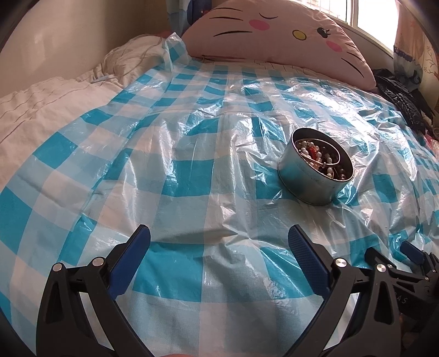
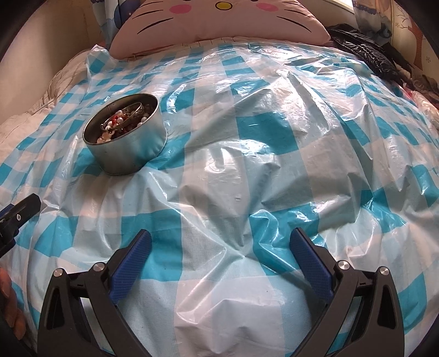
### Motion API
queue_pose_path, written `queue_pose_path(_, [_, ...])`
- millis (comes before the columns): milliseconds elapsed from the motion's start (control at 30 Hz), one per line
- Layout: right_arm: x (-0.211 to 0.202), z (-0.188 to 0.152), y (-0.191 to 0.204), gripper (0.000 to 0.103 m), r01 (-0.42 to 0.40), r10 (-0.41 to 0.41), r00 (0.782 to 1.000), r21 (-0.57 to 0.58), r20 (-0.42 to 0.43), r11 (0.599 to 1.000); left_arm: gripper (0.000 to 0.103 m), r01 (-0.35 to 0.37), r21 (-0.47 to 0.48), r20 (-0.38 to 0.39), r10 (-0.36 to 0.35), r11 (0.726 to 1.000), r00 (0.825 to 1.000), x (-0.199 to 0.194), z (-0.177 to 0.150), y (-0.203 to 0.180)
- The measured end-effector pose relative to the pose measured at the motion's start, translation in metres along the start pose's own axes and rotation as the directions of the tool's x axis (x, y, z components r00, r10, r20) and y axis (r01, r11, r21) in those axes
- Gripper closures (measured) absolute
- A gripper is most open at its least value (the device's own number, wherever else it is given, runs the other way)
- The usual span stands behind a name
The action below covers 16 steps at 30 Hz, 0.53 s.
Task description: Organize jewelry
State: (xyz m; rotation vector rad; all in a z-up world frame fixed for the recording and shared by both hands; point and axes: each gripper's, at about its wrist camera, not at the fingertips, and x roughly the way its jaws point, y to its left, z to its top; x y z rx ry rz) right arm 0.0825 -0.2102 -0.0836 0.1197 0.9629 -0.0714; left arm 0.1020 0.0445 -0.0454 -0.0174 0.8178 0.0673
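A round metal tin (image 1: 307, 181) (image 2: 131, 152) stands on a blue-and-white checked plastic sheet (image 1: 192, 170) (image 2: 274, 164) spread over a bed. Inside it lies a heap of jewelry (image 1: 321, 158) (image 2: 122, 120): pearl and red beads with a metal bangle on top. My left gripper (image 1: 219, 233) is open, low and to the left of the tin, with nothing between its blue pads. My right gripper (image 2: 221, 237) is open too, near the front of the sheet, right of the tin and empty. The right gripper's tip (image 1: 408, 252) shows in the left wrist view, the left gripper's tip (image 2: 22, 211) in the right wrist view.
A pink cat-face pillow (image 1: 274, 30) (image 2: 219, 22) lies at the head of the bed. A white quilt (image 1: 55, 90) is bunched at the left, beside a wall. A black glossy garment (image 1: 403, 101) (image 2: 365, 52) lies at the right by a curtain. A hand (image 2: 11, 302) shows at the lower left.
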Motion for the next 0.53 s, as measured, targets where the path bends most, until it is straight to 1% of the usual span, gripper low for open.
queue_pose_path(67, [-0.001, -0.003, -0.002, 0.006, 0.004, -0.004, 1.0, -0.002, -0.001, 1.0, 0.006, -0.006, 0.012, 0.059, 0.005, 1.0, 0.998, -0.007, 0.001, -0.001])
queue_pose_path(133, [-0.003, -0.004, -0.002, 0.006, 0.004, -0.004, 1.0, -0.003, 0.007, 1.0, 0.006, -0.01, 0.031, 0.08, 0.007, 0.999, 0.997, -0.011, 0.001, -0.003])
queue_pose_path(233, [-0.012, -0.004, -0.002, 0.006, 0.009, -0.009, 0.999, 0.001, 0.049, 1.0, 0.006, -0.06, 0.026, 0.14, 0.055, 0.998, 0.989, -0.017, 0.004, -0.005])
queue_pose_path(267, [-0.014, -0.003, -0.001, 0.006, 0.007, -0.007, 0.998, 0.0, 0.057, 1.0, 0.006, -0.062, 0.028, 0.146, 0.057, 0.998, 0.988, -0.017, 0.006, -0.006])
queue_pose_path(300, [-0.014, -0.003, -0.001, 0.006, 0.007, -0.007, 0.998, -0.001, 0.057, 1.0, 0.006, -0.056, 0.042, 0.125, 0.05, 0.998, 0.991, -0.015, 0.008, -0.006])
queue_pose_path(333, [-0.013, -0.003, -0.001, 0.006, 0.009, -0.009, 0.999, 0.0, 0.053, 1.0, 0.006, -0.048, 0.056, 0.083, 0.043, 0.997, 0.996, -0.01, 0.008, -0.006])
queue_pose_path(400, [-0.013, -0.002, -0.003, 0.006, 0.006, -0.006, 0.999, 0.009, 0.05, 1.0, 0.007, -0.024, 0.047, -0.001, 0.024, 0.999, 1.0, 0.001, 0.009, -0.004])
queue_pose_path(433, [-0.013, -0.002, -0.004, 0.006, 0.005, -0.006, 0.999, 0.013, 0.052, 1.0, 0.007, -0.012, 0.037, -0.005, 0.012, 0.999, 1.0, 0.002, 0.007, -0.002])
queue_pose_path(533, [-0.016, -0.002, -0.004, 0.006, 0.007, -0.008, 0.998, 0.018, 0.06, 1.0, 0.006, -0.042, 0.033, 0.021, 0.041, 0.999, 0.999, 0.0, 0.007, 0.0])
